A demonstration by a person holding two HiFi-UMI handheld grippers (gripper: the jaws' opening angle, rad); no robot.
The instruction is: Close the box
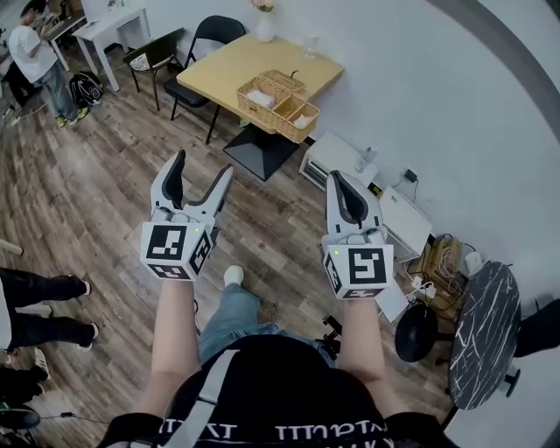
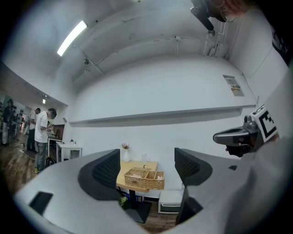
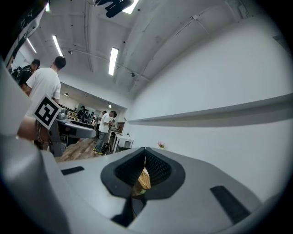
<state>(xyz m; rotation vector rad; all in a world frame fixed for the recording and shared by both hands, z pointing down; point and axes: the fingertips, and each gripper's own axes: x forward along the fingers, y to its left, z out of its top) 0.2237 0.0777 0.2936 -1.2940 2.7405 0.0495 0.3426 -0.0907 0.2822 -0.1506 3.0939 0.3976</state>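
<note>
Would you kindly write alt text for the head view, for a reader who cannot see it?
A person holds two grey grippers out over a wood-plank floor: the left gripper open and empty, the right gripper shut. Ahead, an open woven wicker box sits on a pale wooden table beside a white wall.

An open lab-like workroom: strip lights (image 3: pixel 113 61), wood floor (image 1: pixel 79 201), white desk (image 1: pixel 109 26), people (image 2: pixel 42 132) standing about.

The box (image 1: pixel 278 107) was woven from rough, pale wicker. The table (image 1: pixel 219 70) was made of smooth light wood, and the floor (image 1: pixel 79 201) was laid with matt wood planks. The left gripper (image 1: pixel 203 164) and the right gripper (image 1: pixel 339 178) were moulded in matt grey plastic.
</note>
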